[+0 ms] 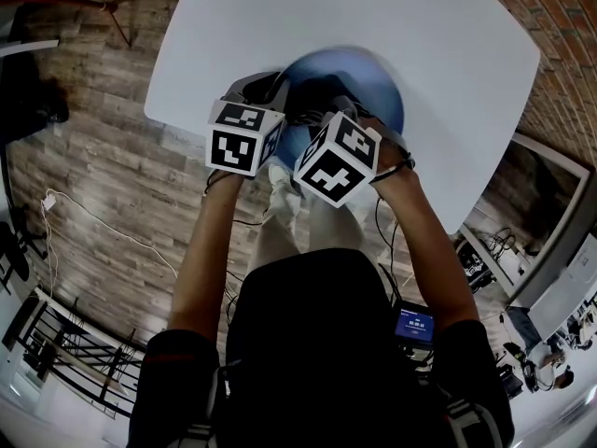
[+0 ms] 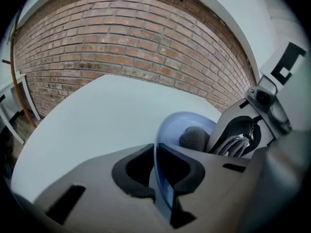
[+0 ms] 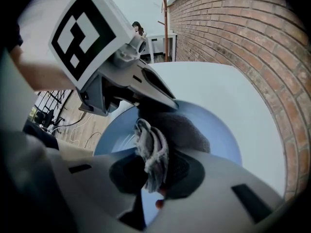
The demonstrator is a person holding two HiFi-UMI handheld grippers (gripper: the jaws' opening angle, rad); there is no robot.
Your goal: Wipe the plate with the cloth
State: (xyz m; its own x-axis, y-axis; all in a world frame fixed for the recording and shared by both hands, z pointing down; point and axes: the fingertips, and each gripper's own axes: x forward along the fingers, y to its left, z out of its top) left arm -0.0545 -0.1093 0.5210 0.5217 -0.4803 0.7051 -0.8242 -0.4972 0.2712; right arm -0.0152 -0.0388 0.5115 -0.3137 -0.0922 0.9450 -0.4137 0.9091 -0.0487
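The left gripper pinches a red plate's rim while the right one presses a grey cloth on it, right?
The plate is blue, not red; the right gripper view shows it. Otherwise yes: left gripper on its rim, right gripper holding the grey cloth.

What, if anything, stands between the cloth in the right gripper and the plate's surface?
Nothing visible does. The cloth, clamped in the right gripper's jaws, already appears to press on the blue plate's inner face, while the left gripper holds that plate by its rim.
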